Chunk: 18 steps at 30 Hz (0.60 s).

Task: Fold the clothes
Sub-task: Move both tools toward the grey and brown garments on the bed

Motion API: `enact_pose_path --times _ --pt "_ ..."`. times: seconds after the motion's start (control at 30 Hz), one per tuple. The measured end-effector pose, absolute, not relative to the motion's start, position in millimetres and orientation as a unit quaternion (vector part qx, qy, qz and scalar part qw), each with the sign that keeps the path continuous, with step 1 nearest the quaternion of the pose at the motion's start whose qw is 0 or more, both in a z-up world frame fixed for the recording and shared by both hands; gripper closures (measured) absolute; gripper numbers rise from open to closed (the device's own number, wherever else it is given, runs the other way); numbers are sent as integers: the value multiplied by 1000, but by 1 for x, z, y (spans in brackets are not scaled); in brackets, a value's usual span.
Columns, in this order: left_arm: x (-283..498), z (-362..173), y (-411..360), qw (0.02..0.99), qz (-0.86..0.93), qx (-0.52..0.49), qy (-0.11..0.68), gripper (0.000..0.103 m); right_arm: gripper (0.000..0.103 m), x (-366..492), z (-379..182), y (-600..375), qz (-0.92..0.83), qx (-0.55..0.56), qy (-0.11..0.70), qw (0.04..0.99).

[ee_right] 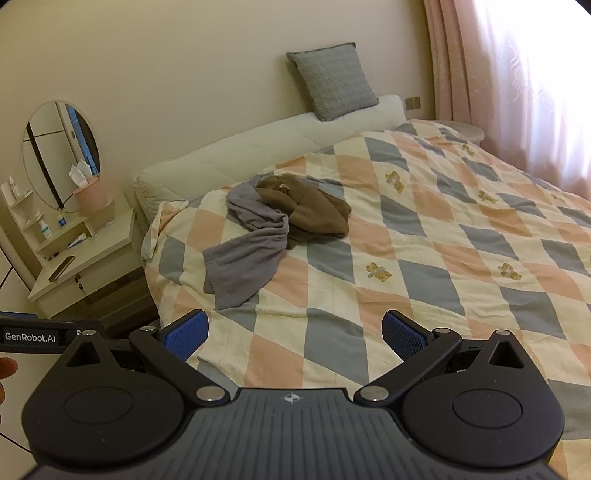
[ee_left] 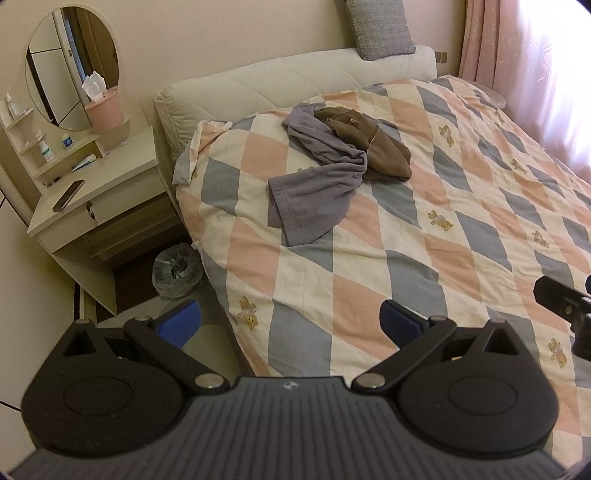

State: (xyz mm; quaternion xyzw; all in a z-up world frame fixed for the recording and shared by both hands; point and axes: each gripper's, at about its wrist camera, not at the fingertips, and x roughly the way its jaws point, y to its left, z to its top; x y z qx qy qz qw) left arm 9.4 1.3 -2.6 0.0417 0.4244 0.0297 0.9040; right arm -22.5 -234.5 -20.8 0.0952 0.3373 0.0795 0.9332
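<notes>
Grey garment (ee_left: 314, 184) and brown garment (ee_left: 373, 144) heaped upper centre on the bed (ee_left: 424, 240), unfolded. Left gripper (ee_left: 290, 325) and right gripper (ee_right: 295, 338): jaws wide, empty, well short, probably ready to reach.

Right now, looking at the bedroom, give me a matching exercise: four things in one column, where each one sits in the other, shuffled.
Things:
1. grey garment
2. phone
3. grey cushion
4. bin

Places:
A. on the floor beside the bed
B. on top of the headboard
C. crumpled on the quilt, by the brown garment
D. on the dresser top

Pairs: 1-C, 2-D, 3-B, 4-A
</notes>
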Motion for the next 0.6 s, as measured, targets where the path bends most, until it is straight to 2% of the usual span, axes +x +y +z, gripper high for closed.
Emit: enact_pose_path --times 0.6 --pt "12 -5 16 902 33 40 430 1 0 -18 -27 -218 85 92 344 931"
